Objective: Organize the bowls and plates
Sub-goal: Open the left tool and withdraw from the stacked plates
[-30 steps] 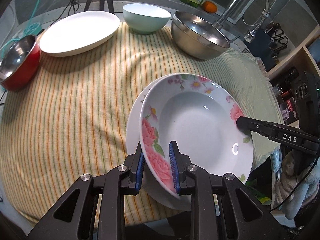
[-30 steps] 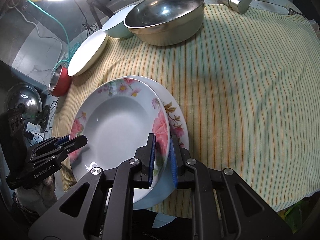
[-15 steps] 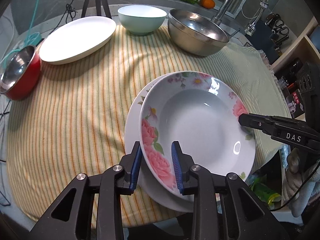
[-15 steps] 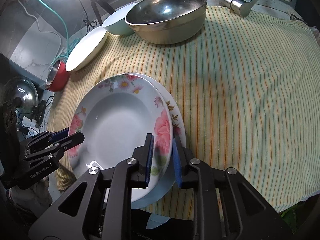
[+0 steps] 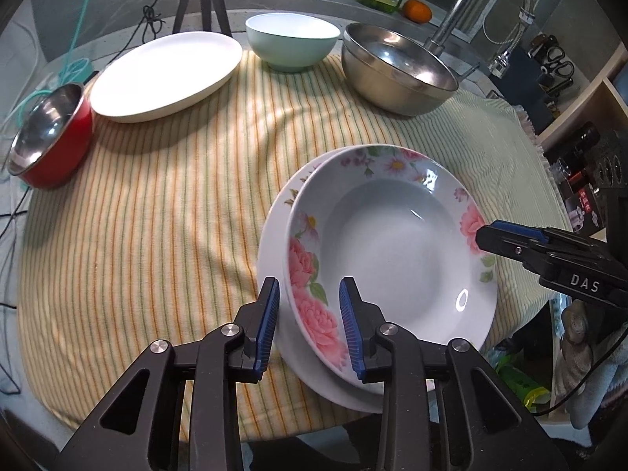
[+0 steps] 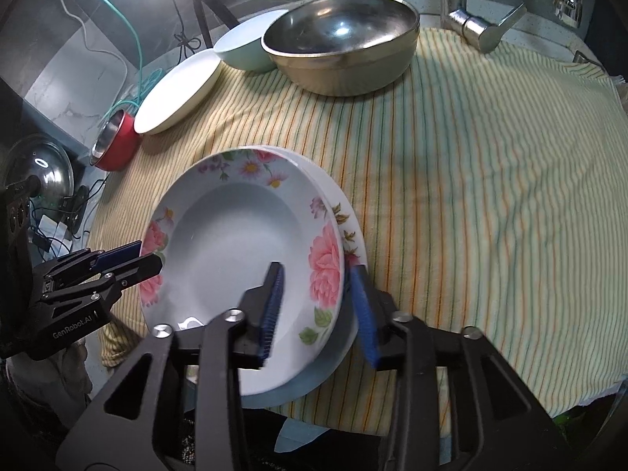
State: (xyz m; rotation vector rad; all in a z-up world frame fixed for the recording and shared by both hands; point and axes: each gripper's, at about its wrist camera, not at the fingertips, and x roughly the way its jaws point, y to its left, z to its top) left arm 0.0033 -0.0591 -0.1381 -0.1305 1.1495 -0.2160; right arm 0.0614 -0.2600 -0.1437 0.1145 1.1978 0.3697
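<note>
A deep floral plate (image 5: 392, 251) rests on a flatter floral plate (image 5: 272, 243) at the near edge of the striped cloth. My left gripper (image 5: 310, 314) straddles the deep plate's left rim. Its jaws are opening and the blue pads stand clear of the rim. In the right wrist view my right gripper (image 6: 318, 306) straddles the opposite rim of the deep plate (image 6: 235, 259). Those jaws are opening too, with gaps on both sides. The lower plate (image 6: 349, 231) peeks out at the right. Each gripper shows in the other's view: the right gripper (image 5: 506, 239) and the left gripper (image 6: 129, 259).
At the back of the striped cloth (image 5: 157, 216) stand a white plate (image 5: 165, 74), a mint bowl (image 5: 292, 41) and a steel bowl (image 5: 396, 70). A red bowl (image 5: 47, 133) sits at the far left, a faucet (image 5: 471, 0) behind. The floral plates overhang the cloth's near edge.
Both grippers' jaws have widened off the deep floral plate's rim, the right one much more. The plate now lies on the lower plate. Neither hand has shifted.
</note>
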